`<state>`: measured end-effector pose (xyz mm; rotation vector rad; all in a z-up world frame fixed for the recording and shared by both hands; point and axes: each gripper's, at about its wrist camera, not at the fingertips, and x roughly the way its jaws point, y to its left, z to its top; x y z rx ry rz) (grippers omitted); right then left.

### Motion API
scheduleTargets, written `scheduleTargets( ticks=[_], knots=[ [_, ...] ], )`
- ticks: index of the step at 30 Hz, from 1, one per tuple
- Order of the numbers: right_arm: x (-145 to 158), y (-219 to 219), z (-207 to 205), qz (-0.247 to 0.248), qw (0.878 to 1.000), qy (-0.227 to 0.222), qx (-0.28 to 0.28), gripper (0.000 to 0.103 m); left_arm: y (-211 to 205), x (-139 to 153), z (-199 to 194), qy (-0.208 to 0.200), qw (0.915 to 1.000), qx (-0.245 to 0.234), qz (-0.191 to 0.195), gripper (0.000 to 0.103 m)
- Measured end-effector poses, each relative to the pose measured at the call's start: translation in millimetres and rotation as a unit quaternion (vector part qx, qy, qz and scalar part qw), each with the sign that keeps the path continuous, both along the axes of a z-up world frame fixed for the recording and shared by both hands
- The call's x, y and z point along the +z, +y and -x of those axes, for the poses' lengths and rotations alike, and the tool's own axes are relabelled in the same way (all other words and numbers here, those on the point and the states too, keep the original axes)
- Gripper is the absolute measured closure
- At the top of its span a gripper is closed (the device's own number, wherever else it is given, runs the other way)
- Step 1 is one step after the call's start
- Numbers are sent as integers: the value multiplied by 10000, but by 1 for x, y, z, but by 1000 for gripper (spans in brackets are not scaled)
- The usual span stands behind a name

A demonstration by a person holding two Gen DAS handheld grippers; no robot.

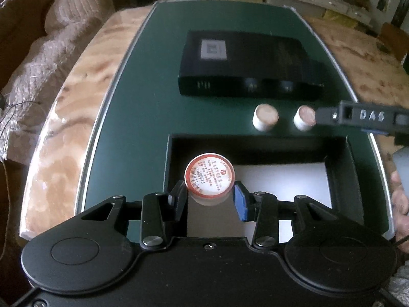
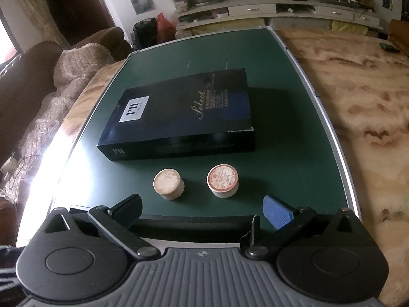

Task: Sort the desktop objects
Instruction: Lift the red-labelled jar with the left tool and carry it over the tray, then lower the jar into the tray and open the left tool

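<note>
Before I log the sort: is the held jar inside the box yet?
Not yet: the jar sits clamped in the left gripper's jaws above the open box.

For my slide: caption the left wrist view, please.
Left gripper holds a small jar over the open black box.

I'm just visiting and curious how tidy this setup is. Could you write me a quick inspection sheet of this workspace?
Surface: green mat on a marbled tabletop.
Job's things: open black box at the near edge; two small round jars on the mat; a third jar held over the open box.
Clutter: closed dark box behind the jars.
Grippers: left gripper shut on the third jar; right gripper open, facing the two jars.
Cables: thin cords on the sofa side.
Surroundings: sofa with throw, shelving along the wall.
</note>
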<state>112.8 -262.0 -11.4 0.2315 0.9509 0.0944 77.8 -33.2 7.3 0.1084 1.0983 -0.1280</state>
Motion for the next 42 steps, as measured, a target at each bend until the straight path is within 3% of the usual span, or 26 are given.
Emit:
scheduleTargets(
  ticks=[9, 21, 32, 42],
  knots=[
    [0, -4, 4, -10, 10000, 5, -19, 0, -1, -40, -4, 371, 9986, 106, -368, 64],
    [-4, -3, 3, -20, 10000, 40, -23, 0, 9, -62, -9, 702, 9967, 255, -318, 64],
    [-4, -4, 3, -7, 10000, 27, -42, 0, 8, -56, -8, 652, 9973, 202, -260, 61],
    [-4, -9, 0, -16, 9999, 16, -110, 0, 16, -24, -6, 312, 9992, 248, -45, 55]
  ],
)
